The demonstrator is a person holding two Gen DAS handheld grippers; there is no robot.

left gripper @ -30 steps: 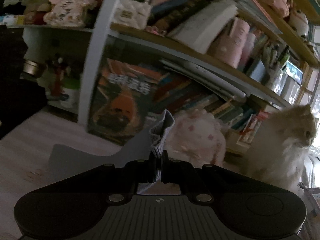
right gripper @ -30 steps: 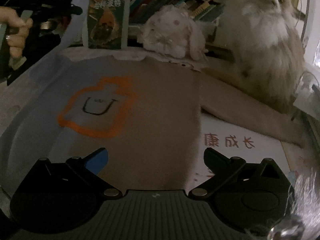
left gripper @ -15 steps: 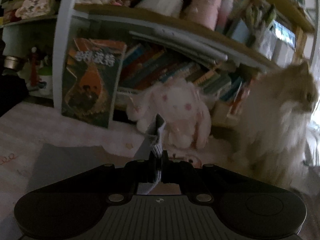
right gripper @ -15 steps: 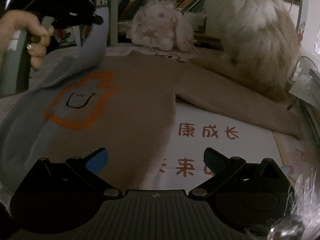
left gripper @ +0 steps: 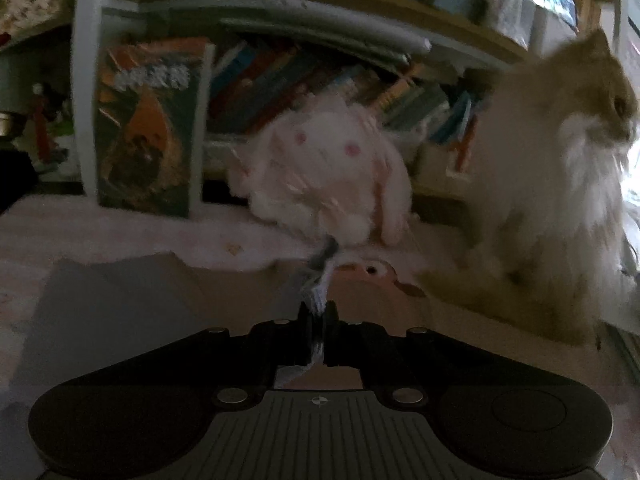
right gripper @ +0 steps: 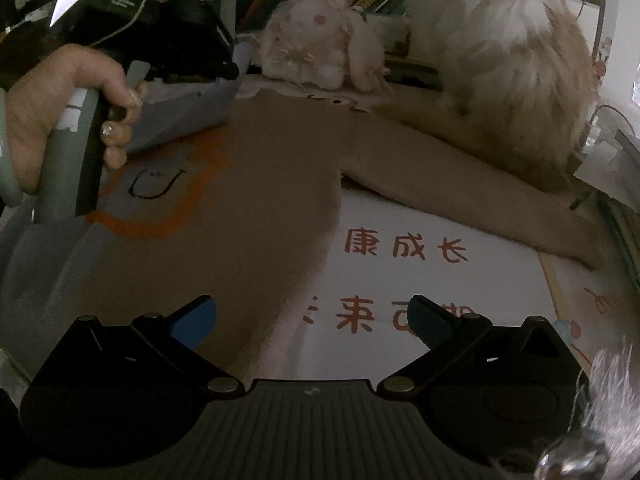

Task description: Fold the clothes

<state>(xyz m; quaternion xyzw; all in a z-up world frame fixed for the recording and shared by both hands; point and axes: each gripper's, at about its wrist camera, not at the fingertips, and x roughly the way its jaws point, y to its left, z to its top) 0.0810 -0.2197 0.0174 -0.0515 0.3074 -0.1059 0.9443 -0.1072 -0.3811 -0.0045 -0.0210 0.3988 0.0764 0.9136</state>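
Observation:
A beige and grey sweater (right gripper: 256,216) with an orange outline print (right gripper: 160,200) lies flat on a mat. My left gripper (left gripper: 318,320) is shut on the ribbed grey cuff (left gripper: 316,288) of its left sleeve and holds it over the sweater body; it also shows in the right wrist view (right gripper: 224,74), held by a hand. The grey sleeve (right gripper: 180,116) drapes below it. My right gripper (right gripper: 312,316) is open and empty above the sweater's lower right edge. The right sleeve (right gripper: 460,184) lies stretched out.
A fluffy cat (right gripper: 512,60) sits at the back right, on or against the right sleeve. A pink plush rabbit (right gripper: 320,40) lies beyond the collar. A bookshelf (left gripper: 320,80) and a standing book (left gripper: 148,128) are behind. The mat (right gripper: 420,272) has orange characters.
My left gripper has carried the grey cuff to the right and lower, over the sweater body. My right gripper has shifted a little right and stays open.

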